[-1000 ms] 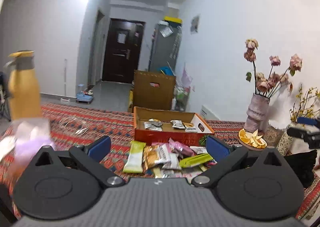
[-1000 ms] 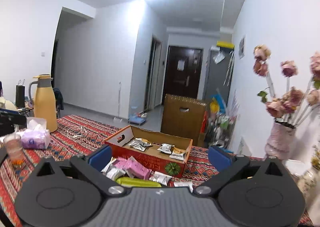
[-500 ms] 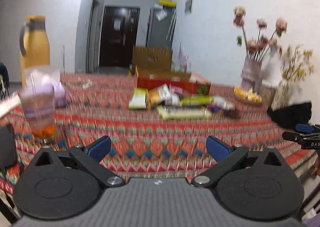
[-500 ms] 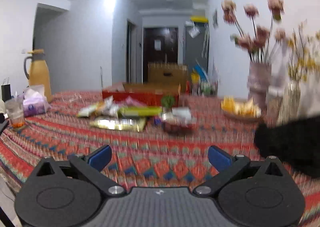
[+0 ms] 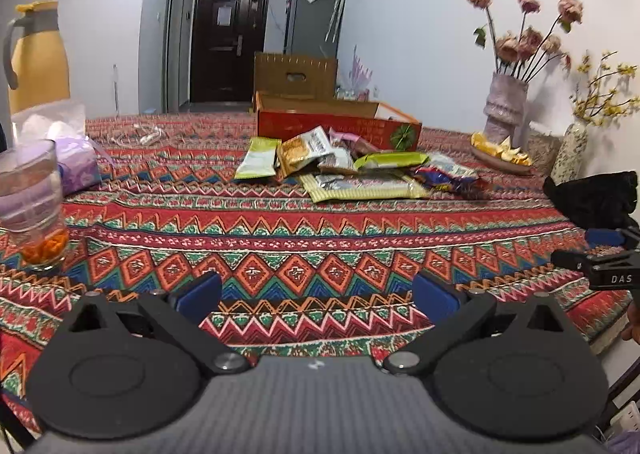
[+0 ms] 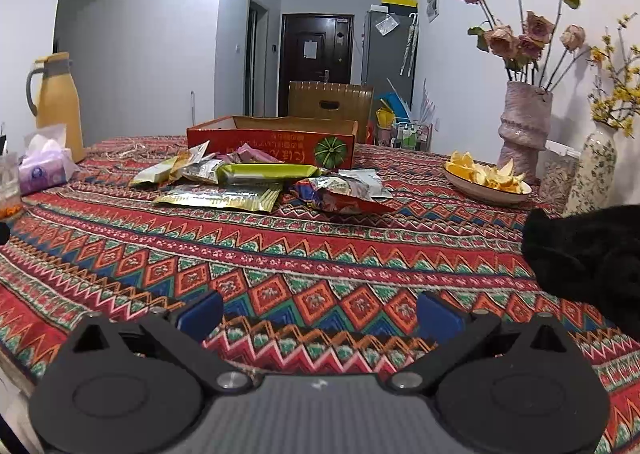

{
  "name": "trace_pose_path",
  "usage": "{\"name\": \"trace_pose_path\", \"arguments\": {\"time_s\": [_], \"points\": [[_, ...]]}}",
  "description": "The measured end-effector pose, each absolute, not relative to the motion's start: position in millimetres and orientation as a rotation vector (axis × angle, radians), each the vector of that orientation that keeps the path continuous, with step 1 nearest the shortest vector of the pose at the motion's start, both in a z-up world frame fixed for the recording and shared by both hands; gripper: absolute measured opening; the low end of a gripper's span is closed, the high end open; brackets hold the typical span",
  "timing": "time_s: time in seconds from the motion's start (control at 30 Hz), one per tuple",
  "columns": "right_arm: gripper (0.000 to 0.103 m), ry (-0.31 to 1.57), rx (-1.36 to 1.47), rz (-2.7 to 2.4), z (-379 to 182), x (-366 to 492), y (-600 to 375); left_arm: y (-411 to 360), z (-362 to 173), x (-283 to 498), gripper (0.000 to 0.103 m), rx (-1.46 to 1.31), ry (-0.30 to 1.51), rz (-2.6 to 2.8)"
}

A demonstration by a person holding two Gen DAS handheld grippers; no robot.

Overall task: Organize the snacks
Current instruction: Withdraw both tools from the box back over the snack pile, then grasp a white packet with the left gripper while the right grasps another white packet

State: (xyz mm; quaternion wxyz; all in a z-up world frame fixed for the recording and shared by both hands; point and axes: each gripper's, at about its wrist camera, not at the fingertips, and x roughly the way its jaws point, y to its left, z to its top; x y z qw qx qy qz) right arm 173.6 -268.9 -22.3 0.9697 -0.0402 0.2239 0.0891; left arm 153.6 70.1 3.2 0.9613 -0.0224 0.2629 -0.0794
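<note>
A pile of snack packets (image 5: 352,166) lies on the patterned tablecloth (image 5: 280,238) in front of a red cardboard box (image 5: 336,126); both also show in the right wrist view, packets (image 6: 256,182) and box (image 6: 272,142). My left gripper (image 5: 316,296) is open and empty, low over the near edge of the table, well short of the snacks. My right gripper (image 6: 318,312) is open and empty, also low at the near side. The right gripper's tip (image 5: 600,266) shows at the right edge of the left wrist view.
A glass with orange bits (image 5: 34,206), a tissue pack (image 5: 76,158) and a yellow thermos (image 5: 36,58) stand at the left. A plate of orange slices (image 6: 486,178), two vases (image 6: 524,122) and a black cloth (image 6: 588,254) are at the right.
Both grippers have pulled back from over the snacks and box to low at the near table edge. The snacks now lie farther away. Both stay open and empty.
</note>
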Motion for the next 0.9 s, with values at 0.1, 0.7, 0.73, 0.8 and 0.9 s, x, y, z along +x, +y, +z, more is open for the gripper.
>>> {"name": "trace_pose_path", "arguments": {"time_s": [0.1, 0.7, 0.73, 0.8, 0.9], "points": [[0.103, 0.428, -0.063, 0.22, -20.3, 183.1, -265.5, 65.5, 6.3, 171.7, 0.103, -0.015, 0.533, -0.145], [0.103, 0.435, -0.093, 0.238, 26.7, 367.9, -291.4, 48.6, -8.1, 391.6, 0.103, 0.363, 0.512, -0.211], [0.102, 0.462, -0.083, 0.239, 25.9, 386.1, -295.0, 48.5, -9.8, 400.4, 0.103, 0.38, 0.506, -0.239], [0.1, 0.508, -0.024, 0.253, 21.7, 421.6, -304.5, 44.4, -12.2, 420.1, 0.103, 0.417, 0.499, -0.277], [0.088, 0.591, 0.052, 0.283, 7.1, 469.0, -312.2, 39.4, -18.1, 441.6, 0.102, 0.468, 0.491, -0.339]]}}
